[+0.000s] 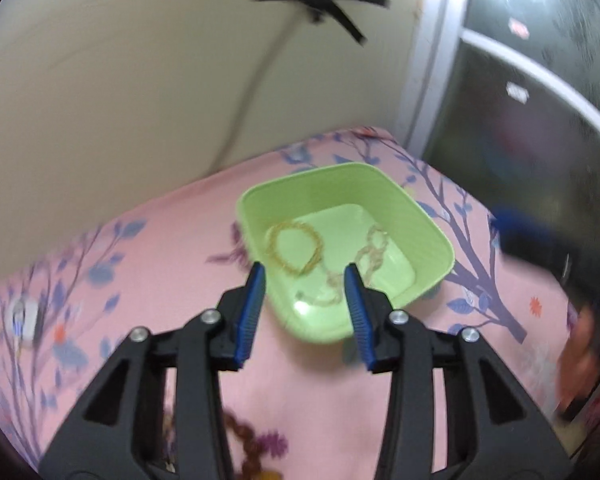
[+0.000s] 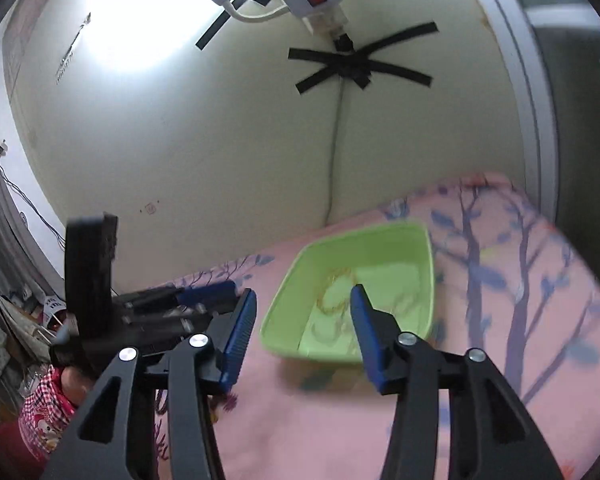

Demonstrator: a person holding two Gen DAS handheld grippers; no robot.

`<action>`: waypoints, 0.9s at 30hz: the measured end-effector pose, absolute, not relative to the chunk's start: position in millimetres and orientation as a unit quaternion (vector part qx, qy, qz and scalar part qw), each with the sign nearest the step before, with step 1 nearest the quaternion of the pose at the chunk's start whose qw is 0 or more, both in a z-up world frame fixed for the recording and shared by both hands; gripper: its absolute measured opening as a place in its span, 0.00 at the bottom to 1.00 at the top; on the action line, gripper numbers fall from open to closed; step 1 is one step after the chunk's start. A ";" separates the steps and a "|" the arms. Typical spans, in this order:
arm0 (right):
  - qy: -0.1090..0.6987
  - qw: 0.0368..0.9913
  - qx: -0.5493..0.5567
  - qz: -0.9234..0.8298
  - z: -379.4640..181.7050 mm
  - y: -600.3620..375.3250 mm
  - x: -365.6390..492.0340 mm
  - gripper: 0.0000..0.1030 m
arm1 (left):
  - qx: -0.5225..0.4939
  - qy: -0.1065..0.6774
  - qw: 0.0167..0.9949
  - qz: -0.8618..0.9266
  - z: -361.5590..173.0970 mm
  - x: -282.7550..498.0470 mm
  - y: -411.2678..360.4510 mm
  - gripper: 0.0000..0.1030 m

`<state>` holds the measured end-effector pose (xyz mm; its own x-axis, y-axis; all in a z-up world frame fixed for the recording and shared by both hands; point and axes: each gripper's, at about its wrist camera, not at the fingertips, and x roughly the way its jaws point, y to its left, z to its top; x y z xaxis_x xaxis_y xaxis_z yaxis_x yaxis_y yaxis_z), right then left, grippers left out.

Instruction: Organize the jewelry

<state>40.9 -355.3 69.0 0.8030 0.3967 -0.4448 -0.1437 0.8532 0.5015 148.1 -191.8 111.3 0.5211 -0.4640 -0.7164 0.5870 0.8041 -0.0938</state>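
jewelry [image 1: 296,250] in green bin [image 1: 428,220], both grippers [image 1: 305,270] [image 2: 303,295] released, empty, poised above

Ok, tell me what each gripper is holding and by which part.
Nothing is held. The left gripper and right gripper are both open and bare above the green tub.

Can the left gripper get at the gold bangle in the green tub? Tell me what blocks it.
Probably yes. The left gripper is open and empty above the green tub, and nothing covers the gold bangle.
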 end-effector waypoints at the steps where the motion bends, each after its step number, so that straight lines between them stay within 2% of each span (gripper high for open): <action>1: 0.279 0.918 0.241 0.147 61.9 -349.7 29.3 0.24 | 0.059 0.374 0.876 -0.300 107.0 133.9 -180.0 0.38; 5: 0.295 0.900 0.291 0.135 29.0 -320.5 -30.8 0.24 | 0.026 0.356 0.884 -0.301 83.6 85.3 -162.7 0.38; 12: 0.335 0.901 0.262 0.086 4.9 -284.3 -103.2 0.24 | 0.032 0.336 0.890 -0.306 50.4 14.9 -152.9 0.38; 18: 0.355 0.883 0.295 0.082 -5.7 -277.1 -117.5 0.24 | 0.040 0.314 0.906 -0.282 45.5 -4.3 -132.9 0.43; 22: 0.360 0.867 0.336 0.082 -19.4 -285.2 -115.8 0.24 | 0.056 0.304 0.913 -0.268 41.6 -9.5 -128.9 0.43; 27: 0.358 0.868 0.333 0.086 -18.9 -284.7 -119.3 0.24 | 0.059 0.271 0.926 -0.256 47.9 -20.2 -124.3 0.43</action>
